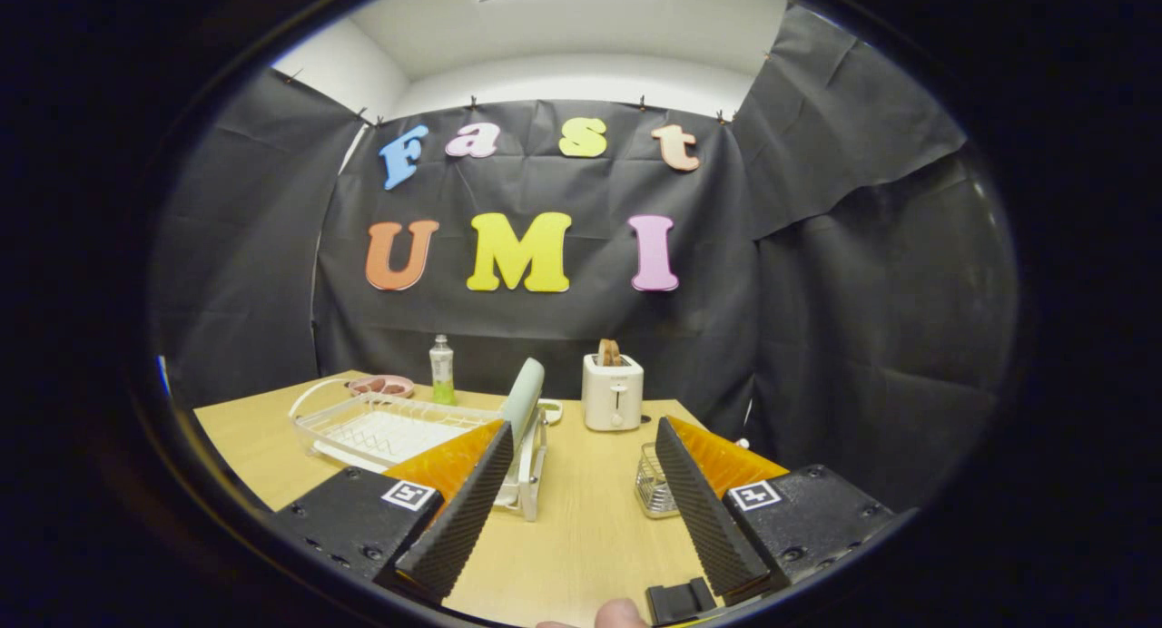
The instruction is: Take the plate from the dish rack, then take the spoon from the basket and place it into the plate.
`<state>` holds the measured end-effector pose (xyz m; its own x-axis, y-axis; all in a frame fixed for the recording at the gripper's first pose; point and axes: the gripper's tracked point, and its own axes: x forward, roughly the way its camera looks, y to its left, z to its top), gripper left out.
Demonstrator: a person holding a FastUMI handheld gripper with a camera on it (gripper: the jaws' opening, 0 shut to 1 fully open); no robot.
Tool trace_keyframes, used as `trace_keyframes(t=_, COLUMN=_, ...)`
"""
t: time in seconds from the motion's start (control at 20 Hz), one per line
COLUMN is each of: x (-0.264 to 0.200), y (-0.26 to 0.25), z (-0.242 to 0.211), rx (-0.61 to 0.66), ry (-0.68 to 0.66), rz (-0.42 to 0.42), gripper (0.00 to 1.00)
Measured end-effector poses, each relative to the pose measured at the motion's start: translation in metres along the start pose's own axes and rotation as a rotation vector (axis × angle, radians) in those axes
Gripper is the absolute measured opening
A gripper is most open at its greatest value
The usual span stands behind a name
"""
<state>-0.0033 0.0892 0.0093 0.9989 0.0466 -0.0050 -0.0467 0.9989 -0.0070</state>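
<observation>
A pale green plate stands on edge in the right end of a white dish rack, just beyond my left finger. A small wire basket sits on the table beside my right finger, which partly hides it; I cannot make out the spoon in it. My gripper is open, its fingers spread wide above the wooden table with nothing between them. The plate stands a little ahead and left of the gap.
A white toaster with a slice of bread stands at the back of the table. A clear bottle with green liquid and a pink dish sit behind the rack. A fingertip shows below the fingers.
</observation>
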Motion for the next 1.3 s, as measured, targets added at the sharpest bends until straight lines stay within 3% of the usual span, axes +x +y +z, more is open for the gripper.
trace_keyframes(t=0.65, x=0.011, y=-0.002, z=0.005, rx=-0.025, ry=0.003, rz=0.009, gripper=1.0)
trace_keyframes(t=0.9, x=0.044, y=-0.007, z=0.02, rx=-0.041, ry=0.039, rz=0.033, gripper=1.0)
trace_keyframes(t=1.3, x=0.113, y=0.021, z=0.047, rx=-0.094, ry=0.194, rz=0.152, gripper=1.0)
